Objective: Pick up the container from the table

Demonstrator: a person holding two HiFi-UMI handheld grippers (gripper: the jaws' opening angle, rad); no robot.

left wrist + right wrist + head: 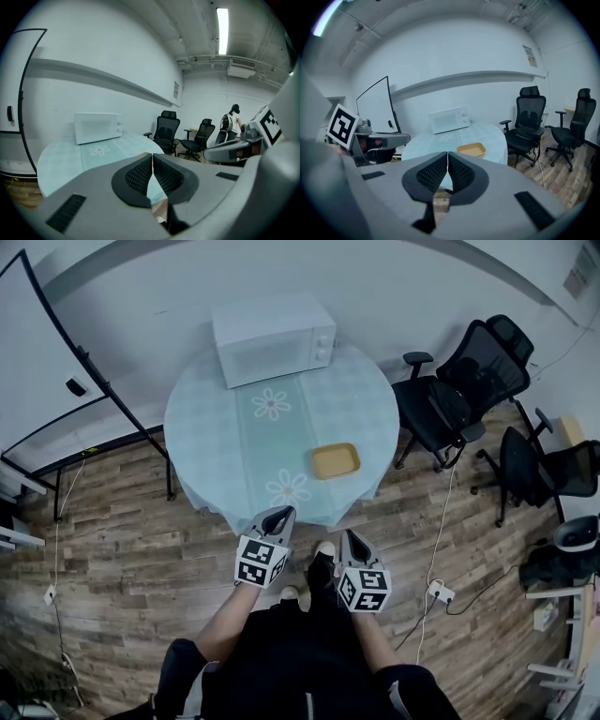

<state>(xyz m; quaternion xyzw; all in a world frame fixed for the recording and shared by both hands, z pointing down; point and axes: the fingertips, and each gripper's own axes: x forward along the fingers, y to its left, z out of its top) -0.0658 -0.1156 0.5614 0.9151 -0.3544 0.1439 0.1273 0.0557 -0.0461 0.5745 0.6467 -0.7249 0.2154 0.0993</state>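
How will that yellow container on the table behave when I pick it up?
The container is shallow, open and looks empty, so probably light. Its thin rim suggests plastic that may flex when pinched. Low and flat, it likely won't tip, but might slide on the tablecloth.

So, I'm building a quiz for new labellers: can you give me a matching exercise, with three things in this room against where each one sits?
Things
1. white box-shaped microwave oven
2. shallow tan rectangular container
3. black mesh office chair

Places
A. on the wooden floor, right of the table in the head view
B. at the far edge of the round table with a pale blue cloth
C. on the cloth, near the table's front right edge

Pairs: 1-B, 2-C, 3-A
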